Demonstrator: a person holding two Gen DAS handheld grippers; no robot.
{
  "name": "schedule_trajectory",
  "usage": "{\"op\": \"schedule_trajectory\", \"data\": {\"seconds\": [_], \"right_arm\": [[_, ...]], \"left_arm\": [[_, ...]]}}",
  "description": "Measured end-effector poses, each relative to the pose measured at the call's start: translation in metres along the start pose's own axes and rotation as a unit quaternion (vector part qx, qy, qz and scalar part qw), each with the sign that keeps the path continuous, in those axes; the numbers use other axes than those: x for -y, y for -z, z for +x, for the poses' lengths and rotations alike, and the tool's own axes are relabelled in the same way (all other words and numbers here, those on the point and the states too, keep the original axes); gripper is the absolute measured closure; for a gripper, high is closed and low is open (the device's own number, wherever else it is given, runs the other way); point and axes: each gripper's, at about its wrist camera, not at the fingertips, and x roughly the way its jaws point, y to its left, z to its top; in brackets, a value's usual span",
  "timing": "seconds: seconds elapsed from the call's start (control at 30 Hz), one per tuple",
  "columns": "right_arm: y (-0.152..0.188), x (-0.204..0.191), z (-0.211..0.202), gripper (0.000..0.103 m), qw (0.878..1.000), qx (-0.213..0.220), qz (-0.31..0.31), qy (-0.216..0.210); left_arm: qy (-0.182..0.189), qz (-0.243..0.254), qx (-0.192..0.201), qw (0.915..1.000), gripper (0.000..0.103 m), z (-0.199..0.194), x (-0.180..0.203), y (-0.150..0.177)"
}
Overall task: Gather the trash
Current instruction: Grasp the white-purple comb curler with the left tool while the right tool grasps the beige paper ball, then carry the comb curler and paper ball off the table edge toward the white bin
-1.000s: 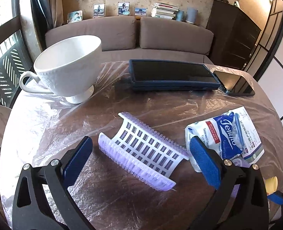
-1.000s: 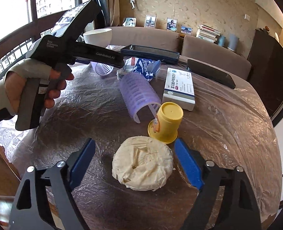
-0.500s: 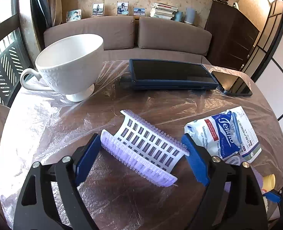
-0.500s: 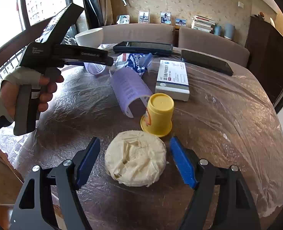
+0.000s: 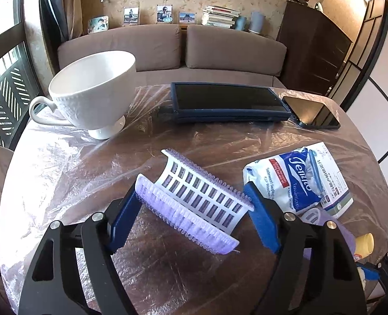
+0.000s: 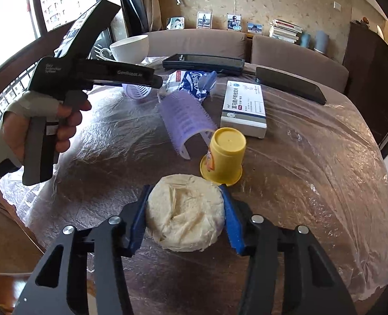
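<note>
Blue pads of the right gripper (image 6: 184, 216) press both flanks of a crumpled wad of tissue (image 6: 184, 211), jaws closed on it low against the plastic-covered table (image 6: 325, 173), likely so the soft lump can be lifted as trash. Just beyond its fingertips stands an upturned yellow cup (image 6: 224, 155). The left gripper (image 5: 194, 214) brackets a lilac hair roller (image 5: 194, 202) endwise, pads touching or nearly so; whether it truly grips, I cannot tell. Right of its fingers lies a tissue packet (image 5: 296, 181).
</note>
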Motion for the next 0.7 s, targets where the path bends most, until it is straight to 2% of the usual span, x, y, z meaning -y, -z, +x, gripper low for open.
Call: {"op": "schedule_trajectory", "data": {"seconds": [0.7], "right_arm": [[-0.005, 0.016, -0.016, 0.053, 0.999, -0.008, 0.033, -0.004]], "left_arm": [[0.014, -0.011, 0.002, 0.9998, 0.024, -0.035, 0.006, 0.023]]}}
